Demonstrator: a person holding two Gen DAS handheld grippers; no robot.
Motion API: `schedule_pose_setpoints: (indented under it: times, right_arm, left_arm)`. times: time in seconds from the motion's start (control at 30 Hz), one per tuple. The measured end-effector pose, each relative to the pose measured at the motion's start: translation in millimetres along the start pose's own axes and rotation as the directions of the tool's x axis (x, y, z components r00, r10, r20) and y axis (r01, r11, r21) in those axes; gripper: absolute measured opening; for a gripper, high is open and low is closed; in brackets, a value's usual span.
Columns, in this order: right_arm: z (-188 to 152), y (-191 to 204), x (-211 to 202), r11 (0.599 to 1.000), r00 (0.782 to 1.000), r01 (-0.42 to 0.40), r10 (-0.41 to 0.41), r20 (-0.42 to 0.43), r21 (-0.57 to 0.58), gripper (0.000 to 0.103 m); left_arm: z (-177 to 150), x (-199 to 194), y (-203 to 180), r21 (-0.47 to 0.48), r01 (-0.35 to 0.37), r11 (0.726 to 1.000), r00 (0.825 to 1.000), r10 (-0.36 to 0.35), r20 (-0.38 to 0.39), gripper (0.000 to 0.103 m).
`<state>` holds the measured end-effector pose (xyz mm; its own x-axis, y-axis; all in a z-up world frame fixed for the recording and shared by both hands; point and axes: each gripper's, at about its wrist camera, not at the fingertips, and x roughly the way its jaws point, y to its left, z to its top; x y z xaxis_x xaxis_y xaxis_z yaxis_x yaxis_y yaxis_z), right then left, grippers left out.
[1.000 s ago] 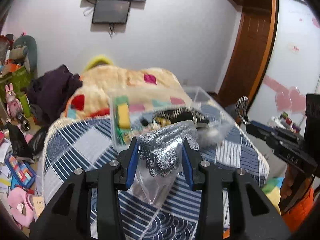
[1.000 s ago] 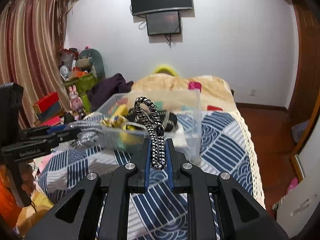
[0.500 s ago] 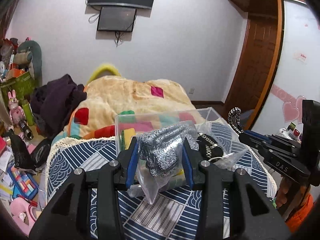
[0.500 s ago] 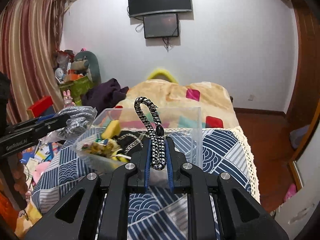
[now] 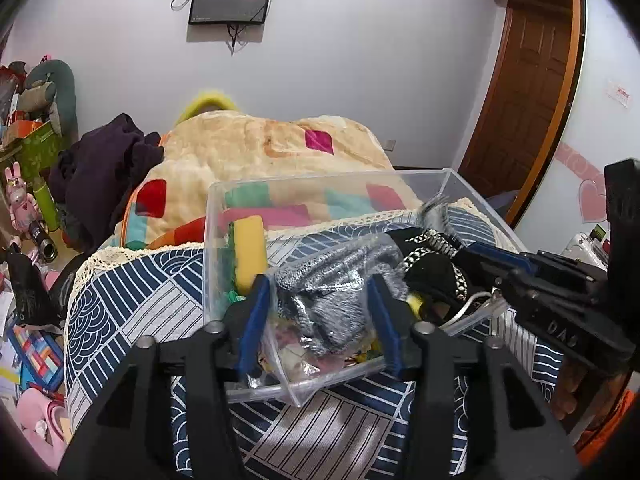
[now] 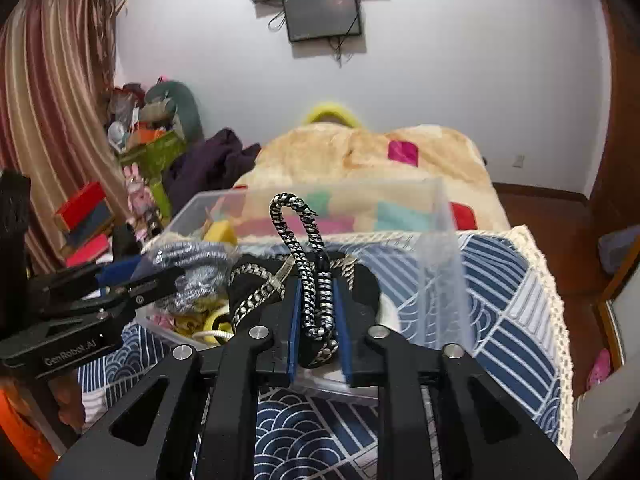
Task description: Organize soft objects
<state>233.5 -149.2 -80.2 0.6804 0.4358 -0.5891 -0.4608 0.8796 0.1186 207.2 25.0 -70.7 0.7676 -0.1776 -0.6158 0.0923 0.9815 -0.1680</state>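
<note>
Two grippers over one clear plastic bin (image 5: pixel 472 196) set on the blue-and-white patterned bedspread (image 5: pixel 132 308), each carrying a soft item toward it

Left gripper (image 5: pixel 320 312): blue pads pinched on a silver-grey knit bundle in a clear bag (image 5: pixel 336 288), clamped at its middle so both ends sag free; held over the near left part of the bin, above the clutter inside, apparently for a drop rather than a push

Right gripper (image 6: pixel 318 316): pads closed tight on a black-and-white braided cord (image 6: pixel 308 272), doubled over, loop standing up above the pads, tail hanging below; gripped at the fold, likely to stop the limp cord slipping out; poised over the near edge of the bin, beside the other gripper

Already in the bin: a yellow-and-green sponge (image 5: pixel 250 252) leaning upright against the left wall, a black item with a chain-like strap (image 5: pixel 436 260), small bits at the bottom too jumbled to name

Judged stage: both items at or just inside the bin mouth, release not yet made

Risks: bag snagging on the rim; cord loop catching on a pad at opening

Beyond the bin, a cream blanket with coloured patches (image 5: pixel 276 148)
</note>
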Motion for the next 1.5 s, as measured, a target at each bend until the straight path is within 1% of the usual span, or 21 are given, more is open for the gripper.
schedule_pose_setpoints:
  times: [0.03,0.07,0.17,0.27,0.33,0.43,0.57,0.67,0.8,0.93,0.97,1.03,1.07,1.17,1.23,1.33,1.43,1.5]
  right_arm:
    - [-2,2,0,1.0,1.0,0.007,-0.007,-0.01,-0.012,0.019]
    - [-3,2,1,1.0,1.0,0.012,-0.012,-0.015,-0.02,0.019]
    - [-5,4,-4,0.999,0.999,0.029,-0.03,-0.019,-0.046,0.024]
    - [-3,2,-9,0.998,0.999,0.036,-0.036,-0.016,-0.049,0.03]
    - [-4,0,-16,0.998,0.999,0.038,-0.038,-0.008,-0.048,0.035]
    - [-6,-2,-26,0.998,0.999,0.048,-0.047,0.016,-0.047,0.042]
    - [-4,0,-46,0.997,0.997,0.05,-0.046,0.062,-0.052,0.043]
    - [-2,2,-66,0.998,0.994,0.037,-0.031,0.107,-0.052,0.043]
    - [0,8,-96,0.998,0.983,0.024,-0.014,0.183,-0.052,0.043]
    - [-2,15,-118,0.998,0.972,0.017,-0.001,0.234,-0.064,0.043]
    - [-2,17,-123,0.998,0.969,0.012,0.005,0.248,-0.068,0.045]
    - [-3,20,-132,0.998,0.961,0.015,0.004,0.275,-0.069,0.057]
    - [-4,22,-137,0.997,0.955,0.023,-0.002,0.295,-0.068,0.058]
    - [-5,26,-146,0.997,0.947,0.023,0.001,0.321,-0.071,0.063]
    - [-6,29,-150,0.997,0.941,0.023,0.003,0.338,-0.074,0.07]
    - [-8,34,-155,0.996,0.934,0.033,-0.001,0.356,-0.084,0.077]
    - [-9,38,-158,0.995,0.93,0.041,-0.004,0.369,-0.093,0.083]
    - [-10,40,-159,0.994,0.927,0.044,-0.005,0.374,-0.096,0.083]
  left_arm:
    - [-1,0,1,-0.007,0.004,1.0,1.0,-0.004,-0.003,0.062]
    - [-1,-1,3,-0.017,0.01,1.0,1.0,-0.01,-0.005,0.064]
    - [-4,-5,6,-0.034,0.02,0.999,1.0,-0.02,-0.009,0.066]
    - [-6,-13,4,-0.027,0.02,0.999,1.0,-0.02,-0.005,0.068]
    - [-7,-21,1,-0.01,0.011,1.0,1.0,-0.011,0.013,0.071]
    - [-6,-40,-6,0.016,-0.004,1.0,0.998,0.003,0.058,0.073]
    - [-2,-68,-15,0.039,-0.011,0.999,0.993,0.006,0.118,0.073]
    - [-1,-87,-20,0.053,-0.012,0.999,0.987,0.004,0.158,0.074]
    - [-4,-116,-26,0.06,-0.017,0.998,0.976,0.003,0.219,0.087]
    - [-6,-141,-31,0.069,-0.021,0.997,0.963,0.002,0.268,0.09]
    - [-7,-147,-33,0.073,-0.025,0.997,0.961,0.004,0.278,0.091]
    - [-10,-159,-38,0.083,-0.035,0.996,0.953,0.009,0.304,0.095]
    - [-12,-164,-39,0.087,-0.039,0.995,0.949,0.01,0.316,0.096]
    - [-17,-178,-42,0.088,-0.038,0.995,0.94,0.006,0.341,0.1]
    - [-20,-184,-44,0.086,-0.033,0.996,0.937,0.001,0.35,0.102]
    - [-24,-191,-46,0.09,-0.049,0.995,0.929,0.012,0.37,0.103]
    - [-24,-194,-49,0.098,-0.052,0.994,0.926,0.011,0.378,0.103]
    - [-24,-195,-50,0.101,-0.049,0.994,0.924,0.007,0.382,0.103]
